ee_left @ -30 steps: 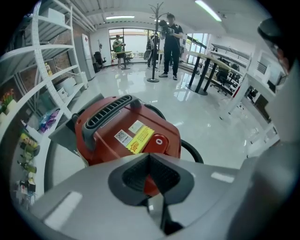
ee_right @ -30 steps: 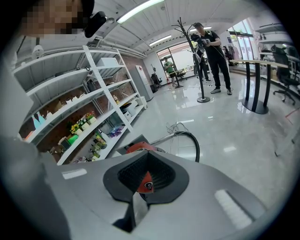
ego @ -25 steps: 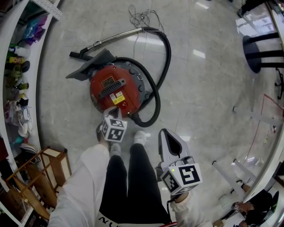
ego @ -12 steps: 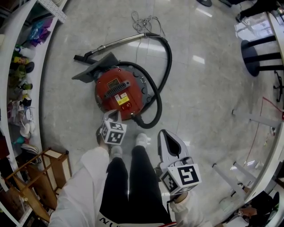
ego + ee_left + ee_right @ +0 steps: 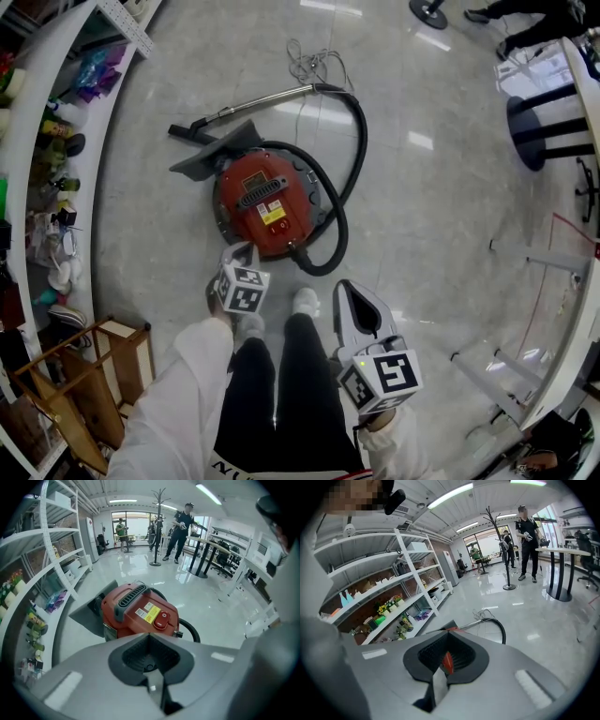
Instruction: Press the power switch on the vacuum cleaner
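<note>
Slightly back from before, the left gripper [image 5: 241, 250] has the vacuum cleaner [image 5: 267, 200] at 12 o'clock, power switch [image 5: 161, 619] untouched. The right gripper [image 5: 351, 291] is at 5 o'clock. Both jaws are together, empty.

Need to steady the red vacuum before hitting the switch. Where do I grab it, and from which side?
Take the dark ribbed handle along the top of the vacuum. Come from above, jaws across its narrow width; the round body looks too broad to clamp. The left gripper is nearest, but its jaws are together: open first.
</note>
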A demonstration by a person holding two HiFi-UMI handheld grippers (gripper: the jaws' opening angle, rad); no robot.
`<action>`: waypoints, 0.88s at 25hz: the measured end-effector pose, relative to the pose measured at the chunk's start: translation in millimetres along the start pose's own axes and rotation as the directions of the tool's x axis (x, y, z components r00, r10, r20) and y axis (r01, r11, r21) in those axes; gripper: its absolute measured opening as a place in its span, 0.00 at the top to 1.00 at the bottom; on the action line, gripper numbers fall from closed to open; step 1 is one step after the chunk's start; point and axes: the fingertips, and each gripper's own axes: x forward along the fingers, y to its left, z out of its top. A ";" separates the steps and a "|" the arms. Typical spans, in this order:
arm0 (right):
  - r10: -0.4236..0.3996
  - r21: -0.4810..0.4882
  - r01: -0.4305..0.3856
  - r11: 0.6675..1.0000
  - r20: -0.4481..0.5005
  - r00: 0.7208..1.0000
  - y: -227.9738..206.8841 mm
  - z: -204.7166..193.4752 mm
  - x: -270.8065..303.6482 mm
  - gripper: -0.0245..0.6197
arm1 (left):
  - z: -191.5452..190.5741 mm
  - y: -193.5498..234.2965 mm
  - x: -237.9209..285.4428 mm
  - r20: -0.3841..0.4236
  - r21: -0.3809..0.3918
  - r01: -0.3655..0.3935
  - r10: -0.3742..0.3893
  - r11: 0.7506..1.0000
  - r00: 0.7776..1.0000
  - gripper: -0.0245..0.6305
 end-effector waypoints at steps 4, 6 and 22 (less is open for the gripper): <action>-0.001 0.000 0.001 1.000 0.015 1.000 12.7 -1.4 -6.8 0.96 | -2.1 5.4 -14.8 0.015 0.012 -0.001 0.001 1.000 1.000 0.96; -0.008 0.003 0.008 1.000 0.023 1.000 17.0 -3.8 -8.9 0.96 | -1.2 8.6 -23.0 0.027 0.019 -0.002 0.002 1.000 1.000 0.96; -0.095 0.018 0.093 0.995 0.121 0.988 43.8 -1.1 -37.2 0.96 | 8.5 25.9 -94.2 0.126 0.049 0.011 -0.017 0.999 0.992 0.96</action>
